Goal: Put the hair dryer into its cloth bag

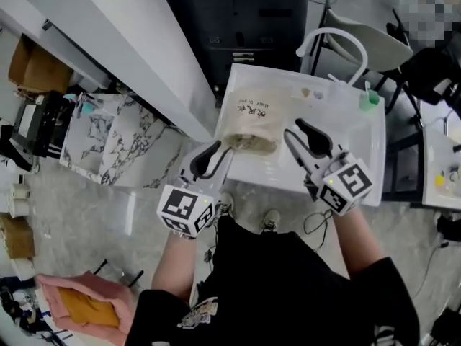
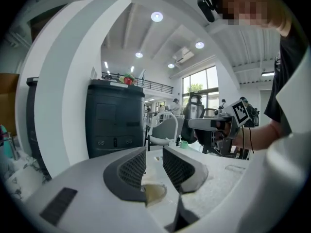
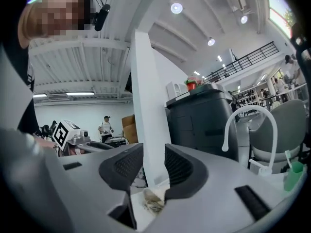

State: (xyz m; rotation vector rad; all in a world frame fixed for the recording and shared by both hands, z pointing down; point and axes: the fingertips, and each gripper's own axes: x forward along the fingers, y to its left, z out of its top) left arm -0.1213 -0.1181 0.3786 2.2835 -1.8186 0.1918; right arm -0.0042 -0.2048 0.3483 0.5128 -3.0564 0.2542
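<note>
Your head view shows the whole bag [image 1: 252,127] lying on the white bench [image 1: 360,150], its dark handwriting too small to read. Each gripper view catches only a scrap of it. Your left gripper [image 1: 218,152] and right gripper [image 1: 295,130] hover above it, fingers released, gripping nothing.
</note>
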